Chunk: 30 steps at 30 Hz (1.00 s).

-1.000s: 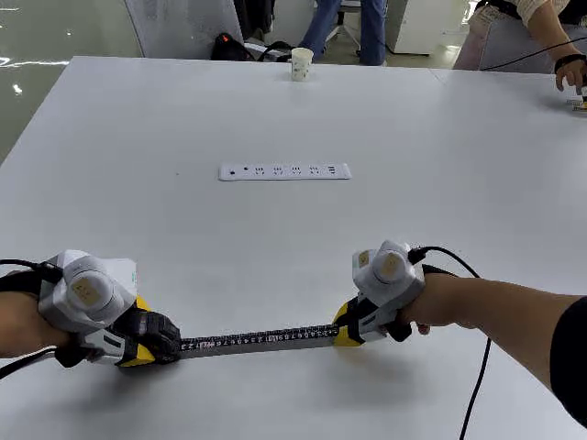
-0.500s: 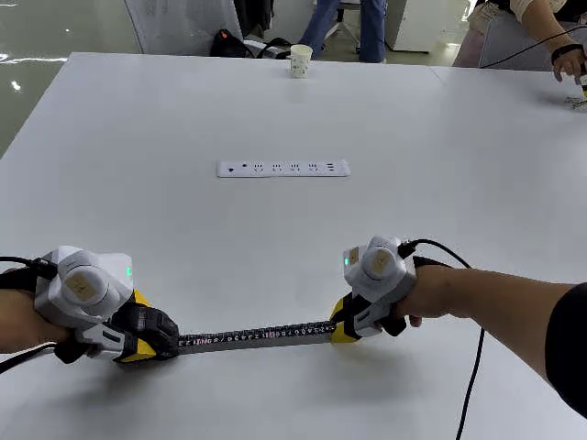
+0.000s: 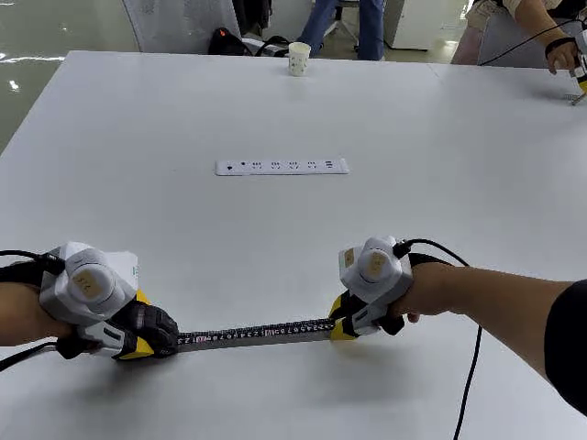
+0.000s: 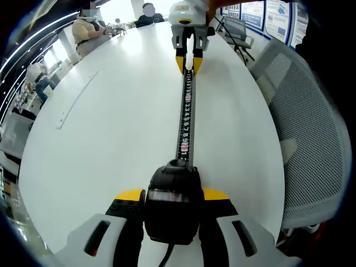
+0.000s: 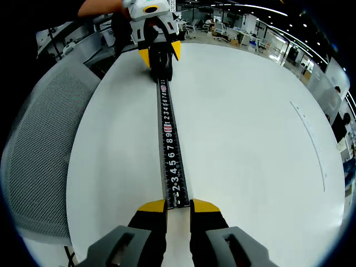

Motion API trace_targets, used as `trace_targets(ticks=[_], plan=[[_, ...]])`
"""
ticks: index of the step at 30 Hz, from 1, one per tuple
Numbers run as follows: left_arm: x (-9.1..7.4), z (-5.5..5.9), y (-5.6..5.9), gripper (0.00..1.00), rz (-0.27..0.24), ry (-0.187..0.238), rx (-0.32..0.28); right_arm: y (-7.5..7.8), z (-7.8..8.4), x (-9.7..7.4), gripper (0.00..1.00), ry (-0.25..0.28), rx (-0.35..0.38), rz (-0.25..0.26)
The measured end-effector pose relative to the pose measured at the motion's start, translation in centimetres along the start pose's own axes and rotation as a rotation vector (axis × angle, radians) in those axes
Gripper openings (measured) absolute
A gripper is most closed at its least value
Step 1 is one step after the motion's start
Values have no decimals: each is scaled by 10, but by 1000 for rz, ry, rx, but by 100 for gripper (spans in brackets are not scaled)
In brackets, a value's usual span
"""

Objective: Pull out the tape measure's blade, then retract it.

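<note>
The left gripper is clamped around the black tape measure, low over the desk close to the person. The right gripper pinches the tip of the blade, its jaws nearly closed on it. The blade runs straight and taut between them (numbers facing up). The pull-out step looks about complete. Retracting calls for walking the tip toward the case under control, not letting it snap.

Matt table, glossy plastic tape measure
</note>
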State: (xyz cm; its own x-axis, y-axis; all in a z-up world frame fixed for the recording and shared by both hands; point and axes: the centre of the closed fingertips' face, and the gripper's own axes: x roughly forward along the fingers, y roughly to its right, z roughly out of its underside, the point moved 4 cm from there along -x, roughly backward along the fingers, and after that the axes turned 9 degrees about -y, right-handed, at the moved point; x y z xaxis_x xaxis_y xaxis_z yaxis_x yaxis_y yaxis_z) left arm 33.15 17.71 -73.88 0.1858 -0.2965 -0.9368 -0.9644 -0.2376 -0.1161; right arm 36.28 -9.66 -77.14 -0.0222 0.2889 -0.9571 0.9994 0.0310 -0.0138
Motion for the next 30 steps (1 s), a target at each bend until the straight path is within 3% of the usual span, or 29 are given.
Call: trace_targets(ticks=[2,11,17,30], plan=[[0,0,0,33,-1,-1,-1,0,-1,0,12,-22,-35,5],[1,-1,2,34,15,-52,25,0,-2,0,12,-72,-74,-1],[-1,1,5,40,33,-64,33,-1,1,-3,13,-97,-103,-5],[-6,2,5,54,58,-46,-8,-6,-5,-6,22,-95,-112,-23]])
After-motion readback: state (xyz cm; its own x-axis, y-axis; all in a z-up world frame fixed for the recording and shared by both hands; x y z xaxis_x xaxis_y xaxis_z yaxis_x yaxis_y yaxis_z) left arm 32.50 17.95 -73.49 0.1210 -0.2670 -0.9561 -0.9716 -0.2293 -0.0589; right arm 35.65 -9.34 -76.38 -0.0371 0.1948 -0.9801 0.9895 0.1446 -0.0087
